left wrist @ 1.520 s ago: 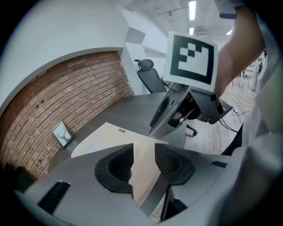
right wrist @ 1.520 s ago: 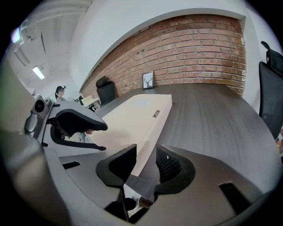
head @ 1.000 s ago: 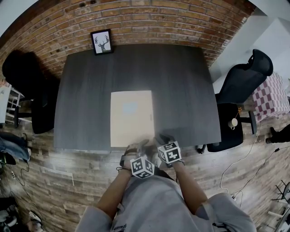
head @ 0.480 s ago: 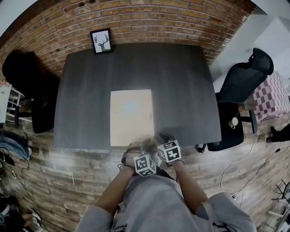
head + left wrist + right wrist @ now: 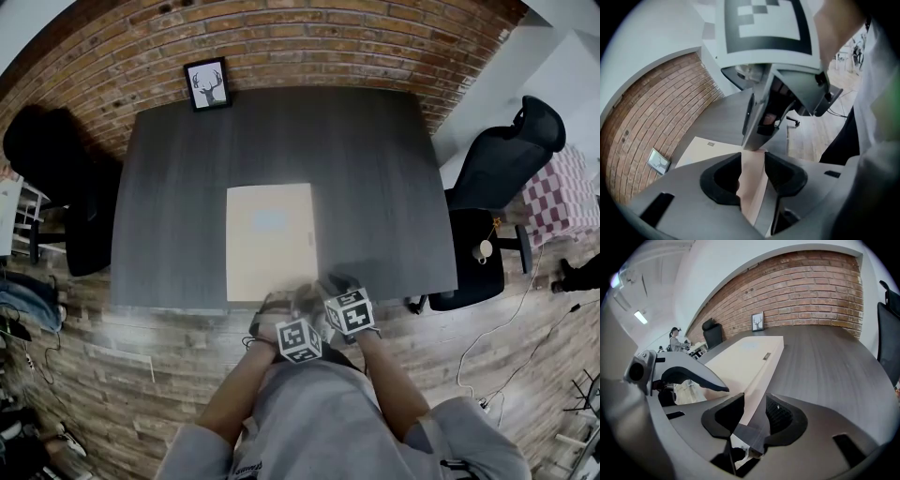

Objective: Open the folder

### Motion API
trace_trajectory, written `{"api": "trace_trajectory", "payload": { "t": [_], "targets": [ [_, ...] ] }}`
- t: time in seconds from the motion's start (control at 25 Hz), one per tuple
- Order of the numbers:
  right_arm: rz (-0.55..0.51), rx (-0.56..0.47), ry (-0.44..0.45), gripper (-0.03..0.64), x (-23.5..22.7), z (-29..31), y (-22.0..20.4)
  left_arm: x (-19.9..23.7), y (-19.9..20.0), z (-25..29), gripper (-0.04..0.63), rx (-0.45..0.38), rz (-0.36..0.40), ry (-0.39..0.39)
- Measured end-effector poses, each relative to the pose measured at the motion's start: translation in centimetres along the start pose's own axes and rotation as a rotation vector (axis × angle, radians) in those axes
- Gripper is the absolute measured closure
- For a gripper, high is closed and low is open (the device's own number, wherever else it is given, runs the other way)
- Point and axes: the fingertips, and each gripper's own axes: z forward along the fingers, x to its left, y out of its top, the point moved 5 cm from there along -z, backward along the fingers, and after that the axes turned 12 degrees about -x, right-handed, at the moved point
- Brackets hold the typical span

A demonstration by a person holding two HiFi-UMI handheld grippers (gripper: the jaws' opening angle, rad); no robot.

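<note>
Head view is showing the closed folder (image 5: 270, 242) lying at the counter's (image 5: 375, 169) near edge; left gripper (image 5: 753, 161) and right gripper (image 5: 754, 406), jaws apart, are seemingly straddling it, needing only the cover.

We wear a loose grey top (image 5: 323, 412), its sleeves (image 5: 192, 452) ending above bare forearms. Our left gripper (image 5: 752, 174) and right gripper (image 5: 754, 414) each have a smooth grey shell, curved fingers (image 5: 721, 180) lined in black, and a white cube (image 5: 300, 340) printed with black square markers on top.
</note>
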Motion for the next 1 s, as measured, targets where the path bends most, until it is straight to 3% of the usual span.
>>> {"api": "trace_trajectory", "payload": {
  "t": [0.12,0.48,1.0],
  "targets": [
    [0.003,0.002,0.002,0.500,-0.1,0.0,0.0,0.3,0.2,-0.3,0.446,-0.001,-0.036,-0.011],
    [0.001,0.012,0.007,0.500,-0.2,0.1,0.1,-0.2,0.7,-0.8,0.541,-0.006,-0.036,-0.012],
    [-0.018,0.023,0.011,0.500,-0.3,0.1,-0.2,1.4,2.3,-3.2,0.589,-0.086,-0.133,0.107]
  ]
}}
